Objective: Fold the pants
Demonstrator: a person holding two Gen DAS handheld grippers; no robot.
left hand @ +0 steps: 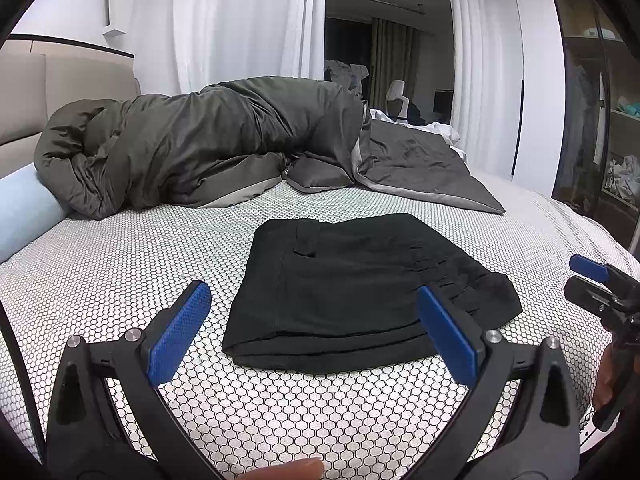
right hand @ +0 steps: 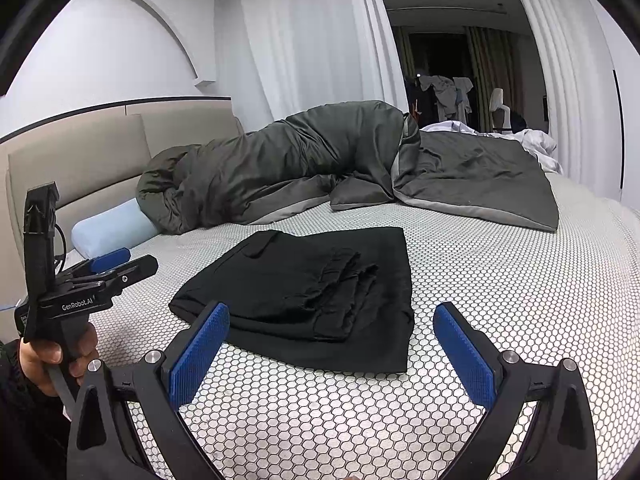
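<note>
folded pants (left hand: 352, 296), GenRobot.AI label only rightward

"GenRobot.AI" printed in white on left gripper (right hand: 116, 266) body side.

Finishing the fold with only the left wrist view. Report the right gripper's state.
Observer: The right gripper is wide open, with nothing between its pads.
Operator: Describe the right edge of the pants.
Observer: On the pants, the bunched upper layers stop short of that edge. A flat bottom layer shows as a strip beyond them.
Operator: Tell me how the left gripper looks from outside.
Observer: The left gripper sits to the left of the pants, apart from the cloth, gripped by a hand.
</note>
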